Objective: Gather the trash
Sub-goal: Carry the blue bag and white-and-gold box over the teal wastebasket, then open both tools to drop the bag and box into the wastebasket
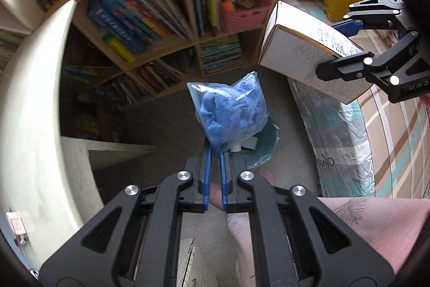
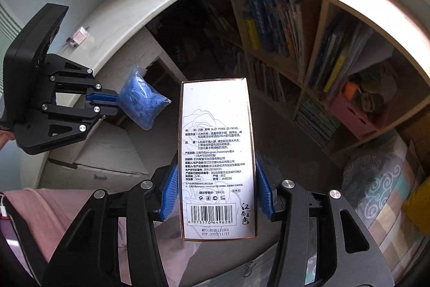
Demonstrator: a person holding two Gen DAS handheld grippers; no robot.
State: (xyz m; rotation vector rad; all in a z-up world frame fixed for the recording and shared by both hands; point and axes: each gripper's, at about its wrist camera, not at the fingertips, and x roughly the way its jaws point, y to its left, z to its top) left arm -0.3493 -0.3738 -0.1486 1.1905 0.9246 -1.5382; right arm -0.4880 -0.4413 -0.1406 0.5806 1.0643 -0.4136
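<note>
So both hands are loaded; the left gripper (image 1: 215, 152) pinches the blue bag (image 1: 228, 112) by its edge so it dangles, jaws nearly together — the right gripper (image 2: 217, 195) clamps the white carton (image 2: 217, 152) across its sides, presumably bin-bound.

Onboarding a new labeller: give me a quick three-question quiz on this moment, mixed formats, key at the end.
1. True or false: the left gripper is shut on the blue plastic bag.
2. Multiple choice: the right gripper holds the white printed box by A) its two long sides, B) its top flap, C) nothing, the box lies on the floor.
3. Fill in: in the left wrist view, under the bag, a teal ___ stands on the grey floor.

Key: 1 true. 2 A. 3 bin, apparently; only part of its rim shows.
</note>
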